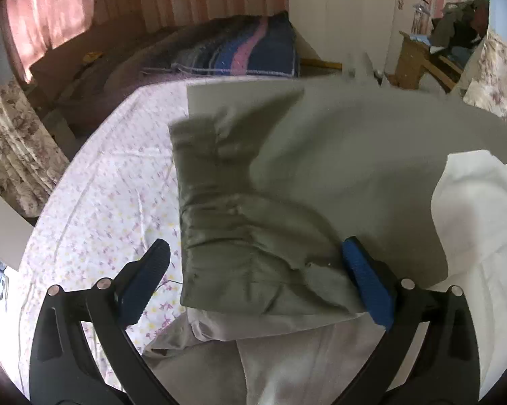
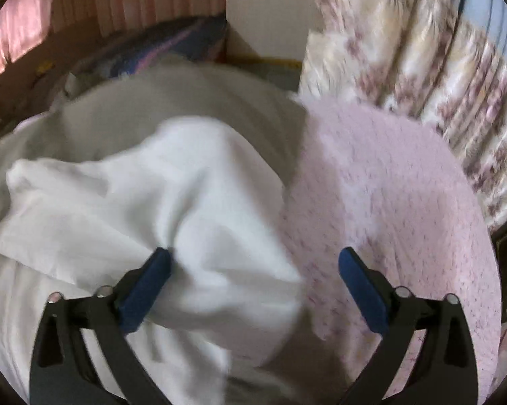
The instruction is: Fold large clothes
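A bed covered by a pale sheet printed with small purple and yellow flowers spreads beneath and ahead of both grippers. On it, ahead of the left gripper, lies a flat grey board. A crumpled olive-green garment rests on the board's near left part, between the left gripper's spread blue fingers, gripped by neither. A rumpled white cloth bunches between the right gripper's wide-apart fingers, touching its left finger; a fuzzy pink blanket lies under its right finger.
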The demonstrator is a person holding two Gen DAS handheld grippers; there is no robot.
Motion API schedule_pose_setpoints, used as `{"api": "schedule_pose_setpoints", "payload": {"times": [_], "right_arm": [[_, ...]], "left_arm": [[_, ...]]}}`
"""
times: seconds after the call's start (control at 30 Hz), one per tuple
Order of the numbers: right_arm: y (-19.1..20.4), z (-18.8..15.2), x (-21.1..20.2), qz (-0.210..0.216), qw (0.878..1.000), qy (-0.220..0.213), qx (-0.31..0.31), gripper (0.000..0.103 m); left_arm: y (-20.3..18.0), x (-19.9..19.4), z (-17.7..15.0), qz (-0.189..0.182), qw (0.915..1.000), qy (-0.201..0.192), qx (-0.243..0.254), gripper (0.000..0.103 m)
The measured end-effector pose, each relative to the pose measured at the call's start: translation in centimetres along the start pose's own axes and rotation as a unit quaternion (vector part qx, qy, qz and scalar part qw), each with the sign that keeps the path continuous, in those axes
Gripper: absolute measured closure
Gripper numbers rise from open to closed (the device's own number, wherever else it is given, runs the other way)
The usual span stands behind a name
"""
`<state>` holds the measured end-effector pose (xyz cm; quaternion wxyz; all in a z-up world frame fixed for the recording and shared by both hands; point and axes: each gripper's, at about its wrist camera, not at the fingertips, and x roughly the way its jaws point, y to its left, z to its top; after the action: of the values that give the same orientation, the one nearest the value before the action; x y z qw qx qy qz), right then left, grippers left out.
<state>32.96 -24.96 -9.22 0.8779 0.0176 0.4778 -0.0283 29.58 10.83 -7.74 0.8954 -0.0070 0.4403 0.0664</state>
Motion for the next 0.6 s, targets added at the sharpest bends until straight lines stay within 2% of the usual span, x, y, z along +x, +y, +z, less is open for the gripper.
{"api": "schedule_pose_setpoints", "payload": {"times": [0.1,0.23,0.4,0.6], "right_arm": [[-0.7,-0.8,-0.1,0.01,1.0,0.0,-0.01,0.002],[-0.3,-1.8,-2.7,-0.016,0.999,-0.037,-0.036,0.002],[0.4,-4.4,-7.9,-0.039,0.996,-0.063,-0.054,0.002],[0.2,-10.5,-15.2,-0.018,0.995,-0.086,-0.055,0.002]], "left_arm": [[0.3,0.2,-0.2,-0.005,1.0,0.004,0.001,0.003],[0.5,-1.1,-0.8,-0.012,0.9997,-0.016,0.012,0.003],[1.0,-6.8,-3.8,-0.031,0.9978,-0.056,0.017,0.003],[1.5,-14.9,-10.7,-0.04,0.9954,-0.086,0.014,0.003]]}}
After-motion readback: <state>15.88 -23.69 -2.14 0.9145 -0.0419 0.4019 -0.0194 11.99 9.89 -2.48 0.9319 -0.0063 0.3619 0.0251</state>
